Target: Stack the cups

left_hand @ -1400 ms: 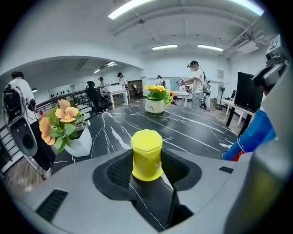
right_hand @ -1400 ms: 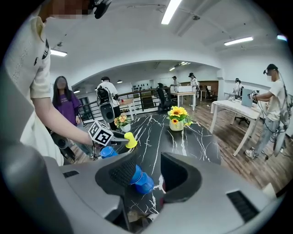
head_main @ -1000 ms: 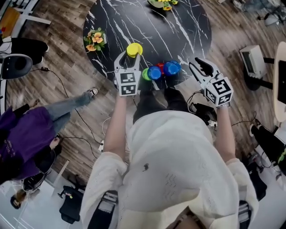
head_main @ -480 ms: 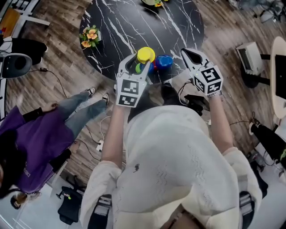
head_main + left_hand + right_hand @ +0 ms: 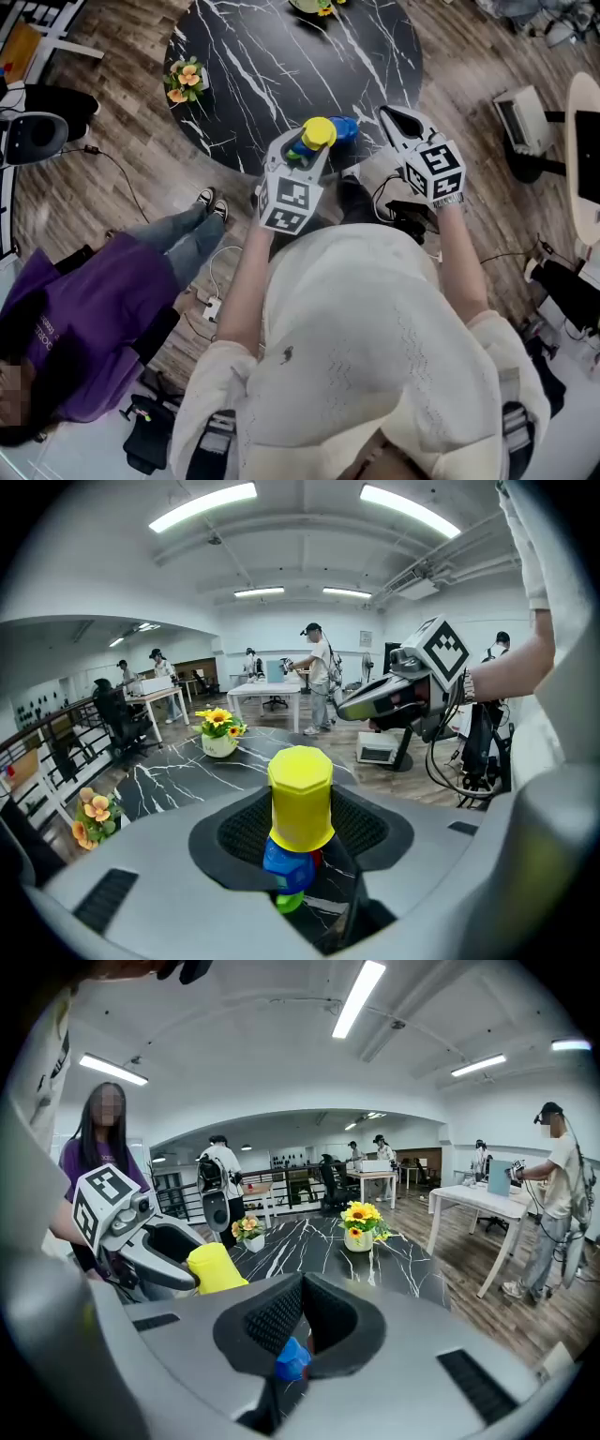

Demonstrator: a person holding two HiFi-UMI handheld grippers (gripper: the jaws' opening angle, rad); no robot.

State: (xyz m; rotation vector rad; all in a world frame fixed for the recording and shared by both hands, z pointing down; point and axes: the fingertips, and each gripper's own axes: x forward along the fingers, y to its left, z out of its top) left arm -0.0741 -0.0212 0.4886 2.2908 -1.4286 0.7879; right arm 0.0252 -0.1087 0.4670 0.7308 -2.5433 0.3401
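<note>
Head view — left hand-held gripper (image 5: 307,148), clamped on the yellow plastic cup (image 5: 319,132), has shifted right, over the blue plastic cups (image 5: 343,128) at the near edge of the black marble table (image 5: 281,66); right hand-held gripper (image 5: 394,117) has just closed its jaws — empty. Wood floor (image 5: 122,112), open office.

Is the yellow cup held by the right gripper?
No, the yellow cup sits between the pads of the left gripper, and the right gripper is shut with nothing in it.
</note>
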